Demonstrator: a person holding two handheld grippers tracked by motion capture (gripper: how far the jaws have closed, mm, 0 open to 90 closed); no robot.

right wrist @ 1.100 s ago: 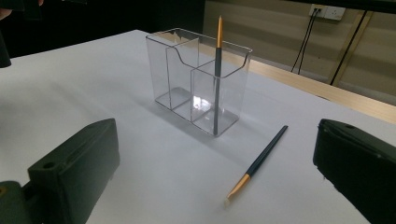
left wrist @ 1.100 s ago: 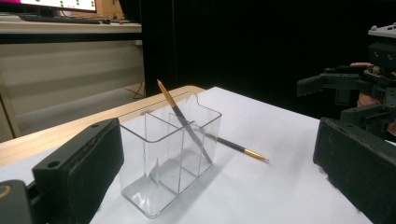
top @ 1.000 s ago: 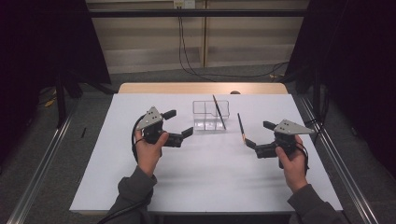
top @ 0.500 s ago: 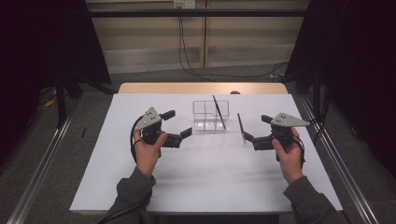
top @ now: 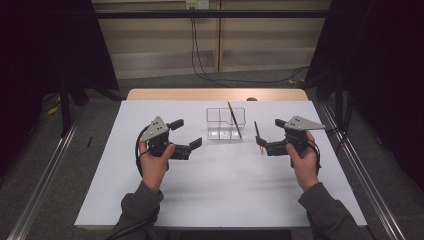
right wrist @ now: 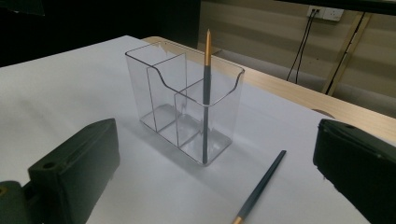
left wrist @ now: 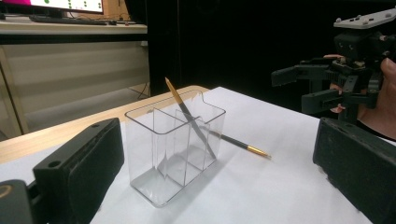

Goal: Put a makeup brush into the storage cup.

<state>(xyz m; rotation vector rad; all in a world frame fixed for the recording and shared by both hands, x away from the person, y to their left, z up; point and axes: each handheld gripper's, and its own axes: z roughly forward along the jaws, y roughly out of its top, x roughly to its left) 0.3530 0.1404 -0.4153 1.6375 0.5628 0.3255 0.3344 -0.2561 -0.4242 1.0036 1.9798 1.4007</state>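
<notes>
A dark pencil (right wrist: 259, 189) lies flat on the white desk (top: 225, 185), just right of a clear divided holder (top: 226, 123) — a second pencil (right wrist: 206, 88) leans inside it. The right hand-held gripper (top: 261, 141) hovers near the lying pencil, jaws apart and empty; the left hand-held gripper (top: 186, 135) waits left of the holder, also apart.
</notes>
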